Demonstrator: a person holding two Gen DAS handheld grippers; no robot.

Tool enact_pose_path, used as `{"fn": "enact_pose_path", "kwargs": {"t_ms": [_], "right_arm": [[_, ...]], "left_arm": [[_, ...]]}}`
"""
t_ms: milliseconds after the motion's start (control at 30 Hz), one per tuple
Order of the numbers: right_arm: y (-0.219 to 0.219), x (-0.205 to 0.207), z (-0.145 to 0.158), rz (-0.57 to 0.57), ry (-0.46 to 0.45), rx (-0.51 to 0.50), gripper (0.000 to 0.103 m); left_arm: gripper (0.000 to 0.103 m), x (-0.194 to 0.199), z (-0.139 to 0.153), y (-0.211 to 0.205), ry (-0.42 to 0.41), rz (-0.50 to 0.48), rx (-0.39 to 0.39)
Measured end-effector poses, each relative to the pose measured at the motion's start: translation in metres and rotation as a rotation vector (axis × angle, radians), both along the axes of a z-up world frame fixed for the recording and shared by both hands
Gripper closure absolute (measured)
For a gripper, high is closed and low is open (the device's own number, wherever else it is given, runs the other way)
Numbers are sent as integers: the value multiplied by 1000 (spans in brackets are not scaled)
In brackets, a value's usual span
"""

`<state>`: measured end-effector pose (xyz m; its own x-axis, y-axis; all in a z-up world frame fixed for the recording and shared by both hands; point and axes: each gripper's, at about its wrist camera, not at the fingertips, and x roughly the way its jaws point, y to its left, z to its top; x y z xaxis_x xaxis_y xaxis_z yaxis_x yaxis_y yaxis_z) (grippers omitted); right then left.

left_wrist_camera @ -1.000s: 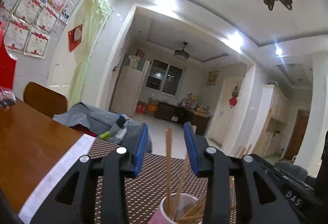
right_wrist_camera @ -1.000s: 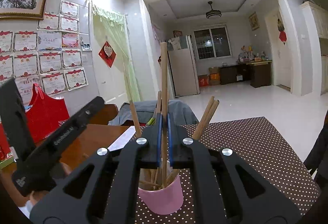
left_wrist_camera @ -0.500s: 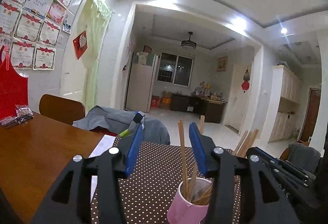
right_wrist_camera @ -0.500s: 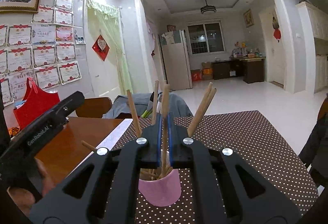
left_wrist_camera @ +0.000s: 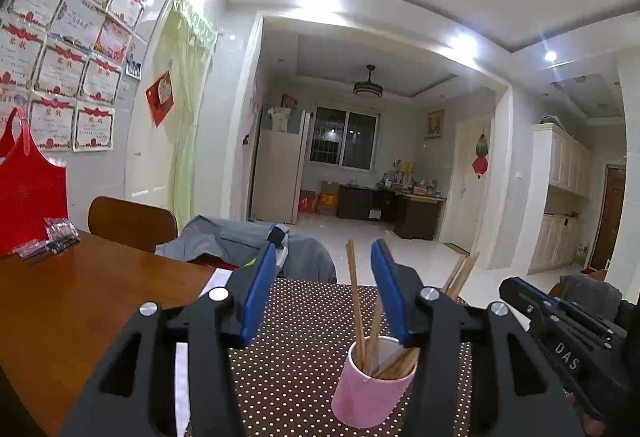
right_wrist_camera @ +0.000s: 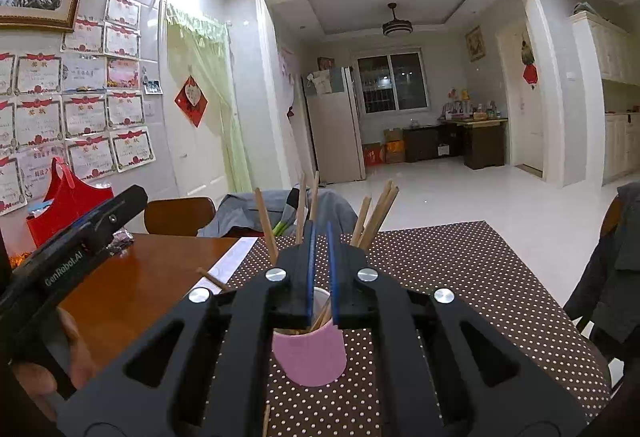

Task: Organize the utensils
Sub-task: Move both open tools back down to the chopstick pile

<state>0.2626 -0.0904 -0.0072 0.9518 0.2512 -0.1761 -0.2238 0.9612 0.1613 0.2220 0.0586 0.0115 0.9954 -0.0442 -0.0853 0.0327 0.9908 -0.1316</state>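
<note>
A pink cup [left_wrist_camera: 370, 389] of wooden chopsticks [left_wrist_camera: 356, 301] is seen standing on a brown dotted mat [right_wrist_camera: 440, 261], just past both tools. The left gripper [left_wrist_camera: 324, 257] is held apart and empty; the right gripper [right_wrist_camera: 319, 233] is closed on nothing. The mat is laid over a wooden table [left_wrist_camera: 80, 301]. Beyond, a chair [left_wrist_camera: 132, 223], certificates [right_wrist_camera: 84, 113] and a tiled room with a fridge [right_wrist_camera: 336, 125] are shown.

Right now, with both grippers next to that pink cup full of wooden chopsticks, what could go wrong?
1. The pink cup looks light and top-heavy: its wooden chopsticks lean outward well above the rim, so a nudge might tip it.
2. The left gripper is open with one upright chopstick between its jaws; a sideways move could catch it.
3. The right gripper, shut and empty, sits close over the cup.
</note>
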Motion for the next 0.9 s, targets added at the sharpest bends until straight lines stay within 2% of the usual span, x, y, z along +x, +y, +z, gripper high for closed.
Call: {"fn": "enact_pose_path", "kwargs": {"t_ms": [300, 333, 400, 433, 567, 700, 733, 800, 833, 900], "right_arm": [[-11, -41, 7, -11, 1, 0, 96], [-13, -46, 6, -12, 3, 0, 96], [-15, -55, 6, -15, 9, -5, 96], [-17, -59, 5, -17, 12, -5, 96], [-24, -72, 2, -23, 29, -8, 82], [-36, -84, -5, -37, 53, 4, 79], [-38, -86, -8, -39, 60, 2, 75], [-40, -91, -11, -39, 70, 2, 56], [-41, -94, -14, -38, 73, 3, 52], [-42, -98, -19, -30, 88, -7, 52]], "left_arm": [[51, -44, 7, -11, -7, -17, 11], [50, -50, 7, -13, -3, -17, 14], [41, -59, 5, -16, 11, -20, 14], [41, -62, 5, -17, 14, -23, 13], [41, -77, 0, -23, 39, -26, 30], [41, -88, -9, -30, 96, -32, 52], [41, -89, -12, -33, 111, -34, 59], [41, -91, -20, -37, 164, -43, 69], [40, -91, -24, -38, 192, -49, 70], [40, -88, -31, -39, 246, -68, 68]]}}
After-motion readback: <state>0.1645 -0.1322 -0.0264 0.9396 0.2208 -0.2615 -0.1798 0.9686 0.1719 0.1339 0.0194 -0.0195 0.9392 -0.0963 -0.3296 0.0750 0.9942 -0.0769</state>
